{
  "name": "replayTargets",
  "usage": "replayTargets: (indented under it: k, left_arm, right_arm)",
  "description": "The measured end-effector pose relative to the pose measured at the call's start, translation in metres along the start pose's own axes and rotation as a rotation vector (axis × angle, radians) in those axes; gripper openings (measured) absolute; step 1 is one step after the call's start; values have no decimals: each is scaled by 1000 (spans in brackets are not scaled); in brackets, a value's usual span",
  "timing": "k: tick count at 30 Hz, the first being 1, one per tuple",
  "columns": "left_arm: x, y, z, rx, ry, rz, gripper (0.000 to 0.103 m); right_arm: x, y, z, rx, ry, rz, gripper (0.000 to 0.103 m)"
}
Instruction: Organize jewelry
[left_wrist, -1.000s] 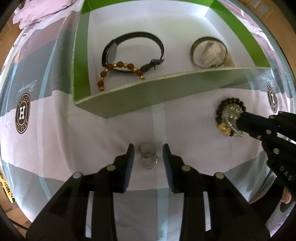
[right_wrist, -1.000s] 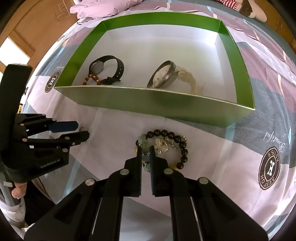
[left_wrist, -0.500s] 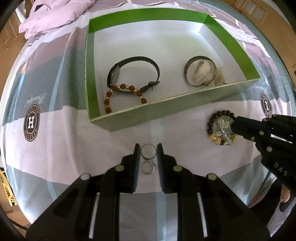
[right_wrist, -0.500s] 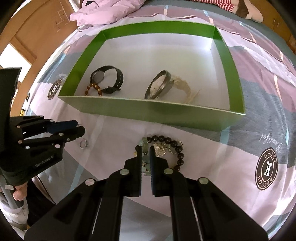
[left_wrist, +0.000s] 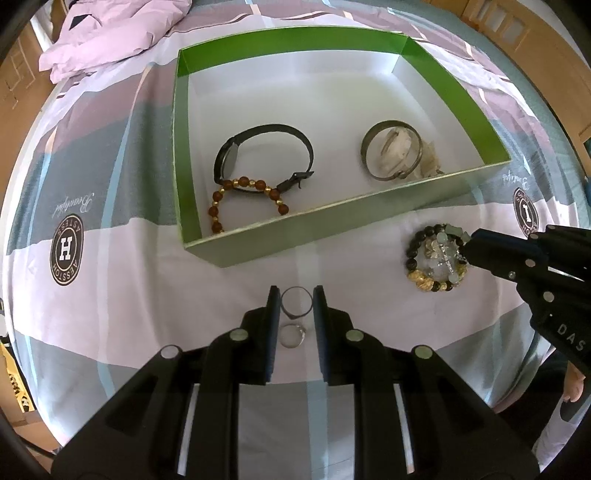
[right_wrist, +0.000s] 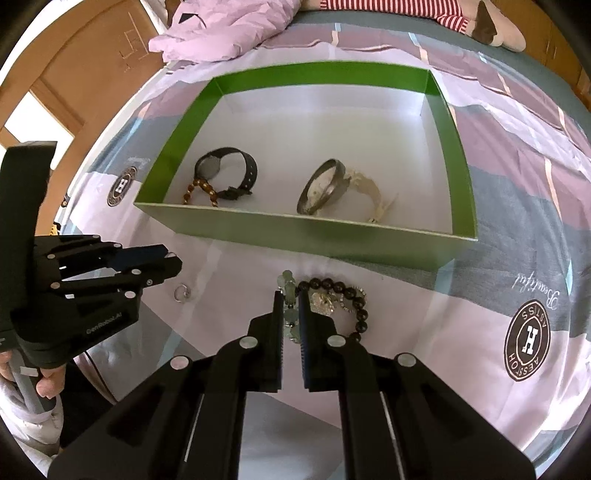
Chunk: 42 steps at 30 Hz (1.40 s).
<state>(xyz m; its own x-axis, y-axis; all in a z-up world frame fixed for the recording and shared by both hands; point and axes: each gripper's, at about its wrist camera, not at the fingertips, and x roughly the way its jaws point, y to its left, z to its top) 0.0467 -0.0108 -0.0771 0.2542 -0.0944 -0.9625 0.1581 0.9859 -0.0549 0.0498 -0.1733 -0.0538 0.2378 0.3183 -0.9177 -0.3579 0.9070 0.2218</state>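
Fingers of the left gripper (left_wrist: 296, 303) pinch a thin dark ring (left_wrist: 295, 305) at lower centre; a small silver ring (left_wrist: 292, 335) lies on the bedspread (left_wrist: 110, 295) beneath. At right, the right gripper (right_wrist: 291, 309) clamps pale green beads (right_wrist: 289, 295) of a bracelet pile (left_wrist: 436, 258), below the green box (left_wrist: 295, 236).

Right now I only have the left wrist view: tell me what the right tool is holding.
Observer: The right tool is shut on the pale green bead strand, not the dark bead bracelet.
Operator: Check my left tool from the side.
Observer: The left tool looks raised off the sheet; one small ring lies there, apart from it.
Operator: Look past the box.
Observer: A striped plush toy lies beyond the green box.
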Motion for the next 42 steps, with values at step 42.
replayTargets:
  k: [42]
  left_arm:
    - [17, -5, 2, 9, 34, 16, 18]
  right_arm:
    - [38, -10, -1, 98, 47, 50, 10]
